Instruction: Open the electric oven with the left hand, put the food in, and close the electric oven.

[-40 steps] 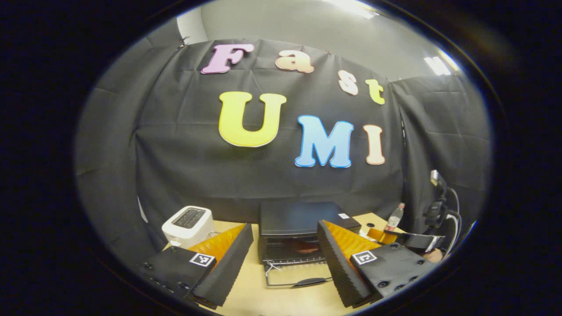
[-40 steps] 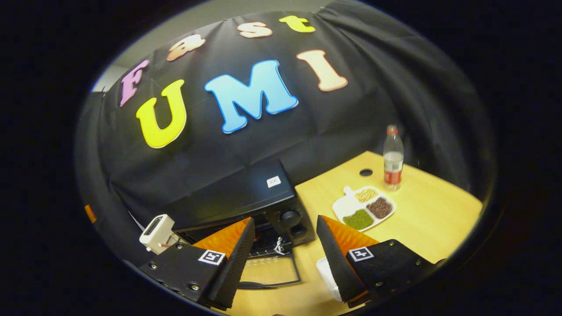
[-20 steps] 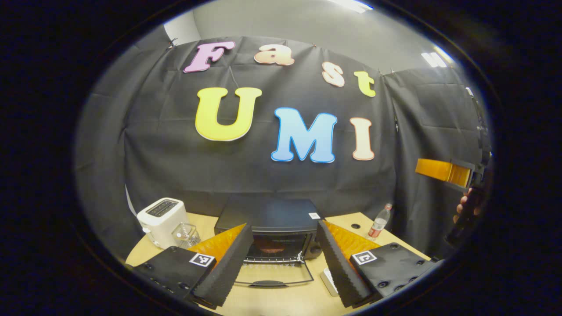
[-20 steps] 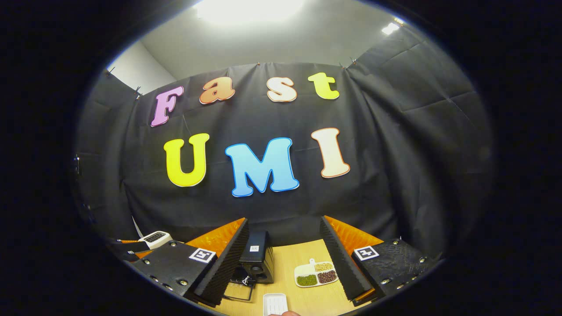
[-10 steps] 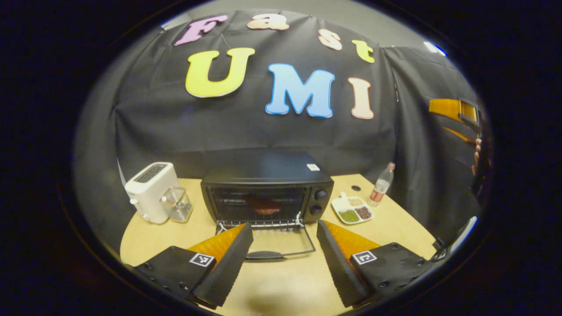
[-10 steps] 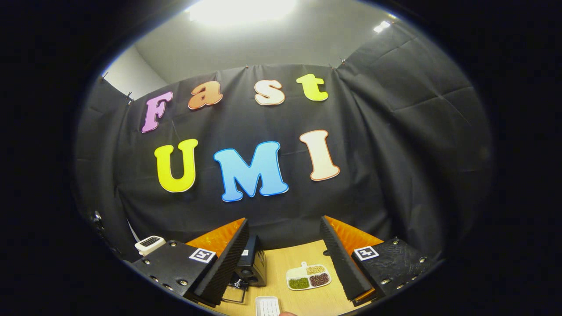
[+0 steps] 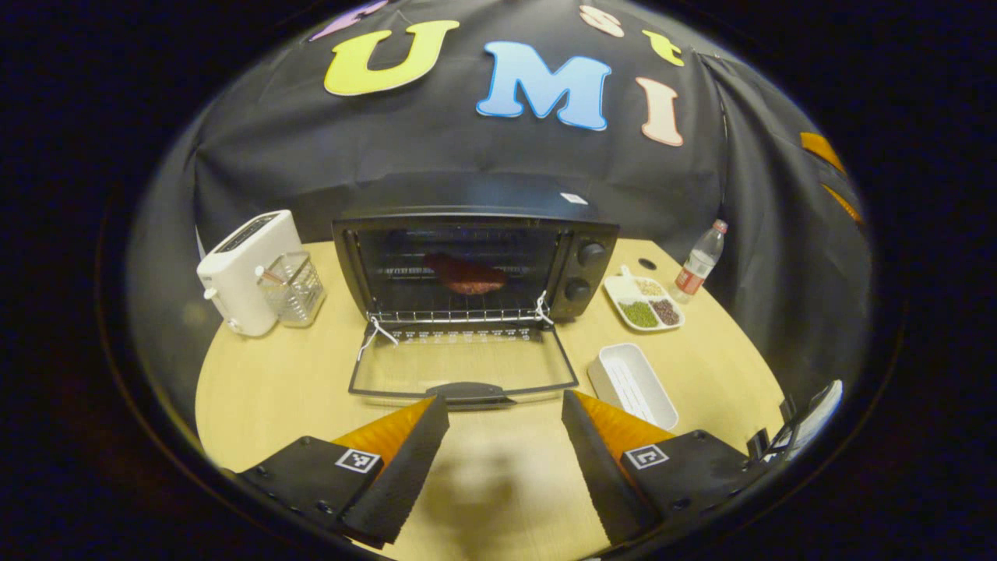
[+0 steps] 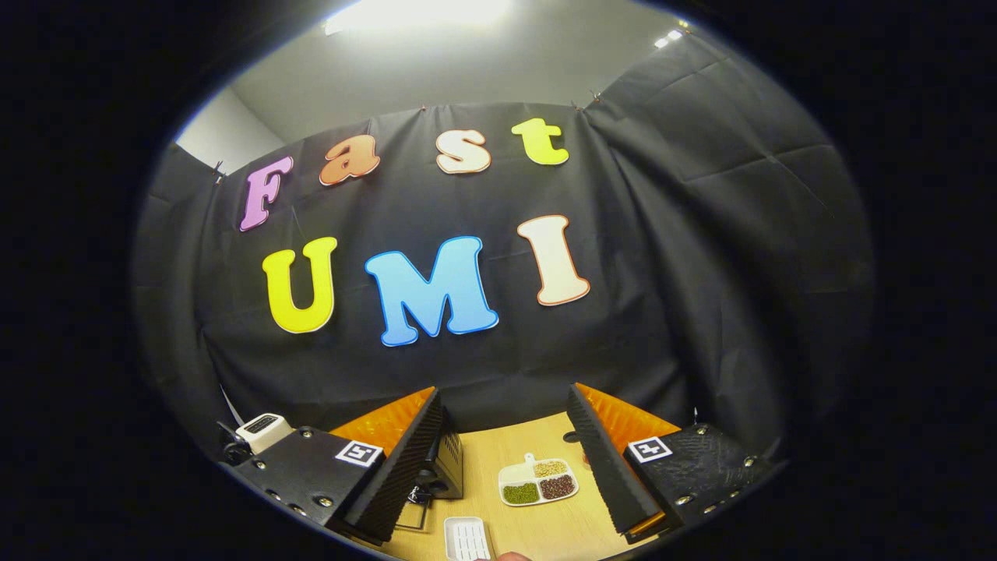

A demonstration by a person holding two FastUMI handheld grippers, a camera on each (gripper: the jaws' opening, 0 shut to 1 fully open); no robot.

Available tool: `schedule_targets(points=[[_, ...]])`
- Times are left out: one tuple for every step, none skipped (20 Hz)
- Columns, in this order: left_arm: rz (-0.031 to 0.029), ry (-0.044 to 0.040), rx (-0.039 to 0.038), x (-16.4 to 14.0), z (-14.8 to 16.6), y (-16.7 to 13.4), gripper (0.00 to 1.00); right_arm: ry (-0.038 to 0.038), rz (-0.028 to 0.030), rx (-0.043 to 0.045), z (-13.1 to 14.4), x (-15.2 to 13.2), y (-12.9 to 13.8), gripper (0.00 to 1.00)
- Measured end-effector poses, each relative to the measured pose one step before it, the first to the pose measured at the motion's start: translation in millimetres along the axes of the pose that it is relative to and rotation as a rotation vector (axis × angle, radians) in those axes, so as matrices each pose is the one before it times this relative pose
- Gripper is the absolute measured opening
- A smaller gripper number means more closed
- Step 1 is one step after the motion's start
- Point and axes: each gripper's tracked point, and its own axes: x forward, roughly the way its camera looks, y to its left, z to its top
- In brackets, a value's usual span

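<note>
Oven (image 7: 475, 257) at table (image 7: 273, 389) back, door (image 7: 463, 370) dropped flat, its handle edge just ahead of left gripper (image 7: 505, 436), fingers spread, empty. Food (image 7: 465, 274) on rack inside. White tray (image 7: 632, 383) right of door. Right gripper (image 8: 505, 460) raised, spread, empty.

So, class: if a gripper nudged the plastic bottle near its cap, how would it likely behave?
The bottle stands tall and narrow on the table, so it would probably tip rather than slide. Its round body suggests it would then roll. It looks light, likely thin plastic.
</note>
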Motion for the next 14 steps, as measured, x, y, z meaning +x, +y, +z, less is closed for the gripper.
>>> schedule_targets(points=[[0.00299,0.01675,0.00306,4.92,-5.50,2.58,1.00,-0.00179,-0.00367,0.00407,0.71,0.55,-1.36,0.98],[0.00113,0.02009,0.00132,5.77,-5.10,2.06,0.98,-0.00127,-0.00344,0.00053,-0.07,0.13,-1.24,0.98],[-0.00113,0.02133,-0.00338,7.75,-5.92,0.65,0.95,0.00114,-0.00378,-0.00360,-0.11,0.46,-1.31,0.98],[-0.01107,0.02658,-0.00755,7.02,-6.26,-0.57,1.00,0.00345,-0.00261,-0.00429,-1.92,1.63,-1.92,0.98],[-0.00273,0.02550,-0.00412,6.78,-5.97,1.37,0.98,0.00290,-0.00129,-0.00240,-1.14,0.95,-0.61,0.99],[0.00810,0.01550,0.00073,6.86,-2.35,3.98,0.98,0.00286,-0.00320,-0.00346,-1.22,1.12,-0.68,0.99],[0.00278,0.01769,-0.00015,6.89,-3.37,2.38,0.98,0.00551,-0.00954,-0.00822,-1.56,0.54,-2.88,0.99],[0.00233,0.01577,0.00149,6.46,-2.78,1.48,0.98,0.00097,-0.01048,-0.00689,-1.36,0.56,-3.31,0.99],[0.00370,0.01174,0.00473,5.13,-1.43,2.67,0.98,-0.00400,-0.00583,-0.00176,1.46,-1.08,-1.46,0.99],[0.00328,0.00922,0.00593,6.12,-1.27,2.14,0.98,-0.00518,-0.00610,-0.00157,0.26,-0.01,-1.03,0.98],[0.00128,0.00881,0.00591,5.53,-2.10,2.20,0.98,-0.00145,-0.00563,-0.00660,-0.09,0.64,-0.35,0.98],[0.00241,0.01168,0.00090,5.07,-1.16,1.98,0.95,0.00009,-0.00402,-0.01003,-1.99,0.68,-1.14,0.98],[0.00058,0.01112,-0.00807,4.81,-1.94,1.16,0.98,0.00224,-0.00527,-0.00666,-1.30,-0.51,-1.58,0.98],[-0.00110,0.01238,-0.01082,4.72,-1.52,0.44,0.98,0.00521,-0.00185,-0.00170,-1.59,1.72,-0.32,0.98]])
